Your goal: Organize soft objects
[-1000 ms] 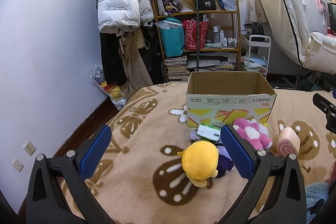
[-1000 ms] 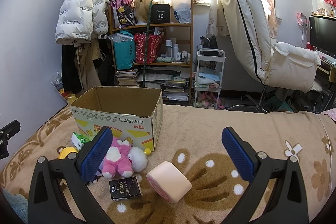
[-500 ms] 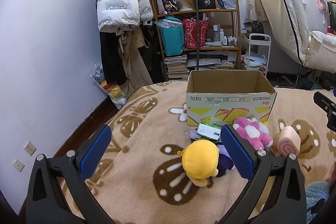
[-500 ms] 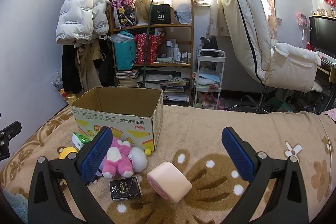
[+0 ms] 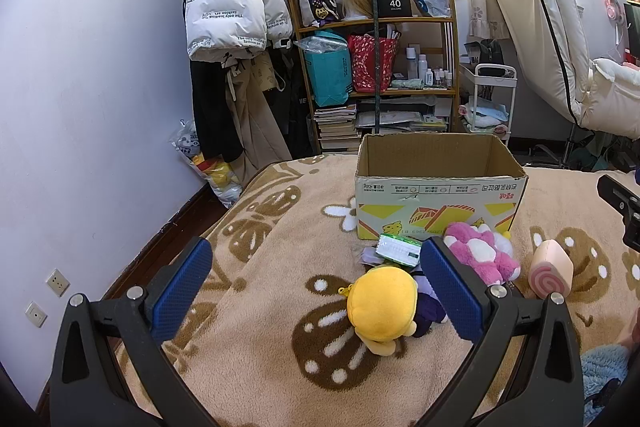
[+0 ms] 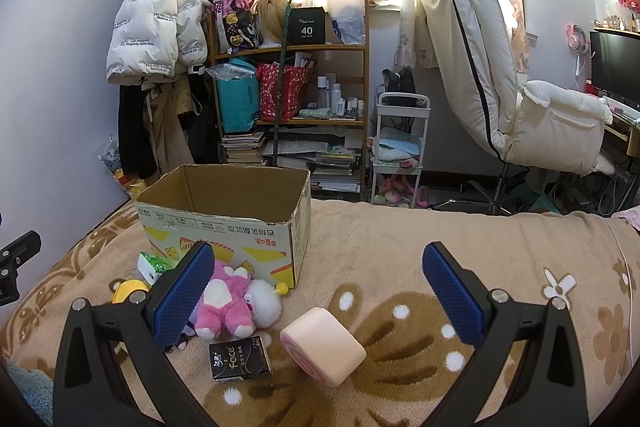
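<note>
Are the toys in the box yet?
Not yet. What shows of the box looks empty. Both tongs, left and right, are open, holding nothing. The yellow plush, pink plush and pink roll lie on the blanket.

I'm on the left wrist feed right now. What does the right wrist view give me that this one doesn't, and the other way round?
Only the right wrist view shows the black tissue pack lying beside the pink roll cushion, the monitor and the open right gripper.

Only the left wrist view shows the yellow plush in full, the wall sockets and the open left gripper.

Both show the open cardboard box, the pink plush, the green pack and the shelf.
</note>
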Action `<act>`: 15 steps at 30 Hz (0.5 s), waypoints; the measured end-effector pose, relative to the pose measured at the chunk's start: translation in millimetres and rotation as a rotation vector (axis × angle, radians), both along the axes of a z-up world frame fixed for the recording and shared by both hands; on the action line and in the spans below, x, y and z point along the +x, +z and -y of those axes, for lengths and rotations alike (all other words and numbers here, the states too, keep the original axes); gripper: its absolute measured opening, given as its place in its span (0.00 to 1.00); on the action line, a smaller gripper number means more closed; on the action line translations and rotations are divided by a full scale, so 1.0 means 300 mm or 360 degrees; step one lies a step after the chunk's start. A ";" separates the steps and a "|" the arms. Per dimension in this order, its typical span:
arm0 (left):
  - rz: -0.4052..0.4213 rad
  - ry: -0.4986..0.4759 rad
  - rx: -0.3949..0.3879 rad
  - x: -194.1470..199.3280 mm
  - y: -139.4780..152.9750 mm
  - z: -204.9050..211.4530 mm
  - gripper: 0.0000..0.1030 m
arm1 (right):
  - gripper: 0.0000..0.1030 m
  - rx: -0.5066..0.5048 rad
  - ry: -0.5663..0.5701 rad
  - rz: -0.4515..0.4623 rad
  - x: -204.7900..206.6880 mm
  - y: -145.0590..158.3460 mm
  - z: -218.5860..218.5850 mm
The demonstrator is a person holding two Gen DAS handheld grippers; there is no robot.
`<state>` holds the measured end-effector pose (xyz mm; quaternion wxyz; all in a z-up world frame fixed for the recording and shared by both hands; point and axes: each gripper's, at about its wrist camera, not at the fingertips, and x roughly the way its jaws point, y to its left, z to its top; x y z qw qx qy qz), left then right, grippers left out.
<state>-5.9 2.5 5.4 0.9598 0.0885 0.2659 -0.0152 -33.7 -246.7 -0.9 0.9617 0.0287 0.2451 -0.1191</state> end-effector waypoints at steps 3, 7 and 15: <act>-0.0001 -0.0001 0.0001 -0.001 0.000 0.000 0.99 | 1.00 0.0000 -0.0001 -0.0001 0.000 0.000 0.000; 0.0000 -0.0002 0.0002 -0.001 -0.003 -0.001 0.99 | 1.00 0.0000 0.0000 0.0000 0.000 0.000 0.000; -0.0002 0.0001 0.0003 0.001 -0.006 0.000 0.99 | 1.00 -0.0001 0.0001 -0.0003 0.002 -0.001 -0.001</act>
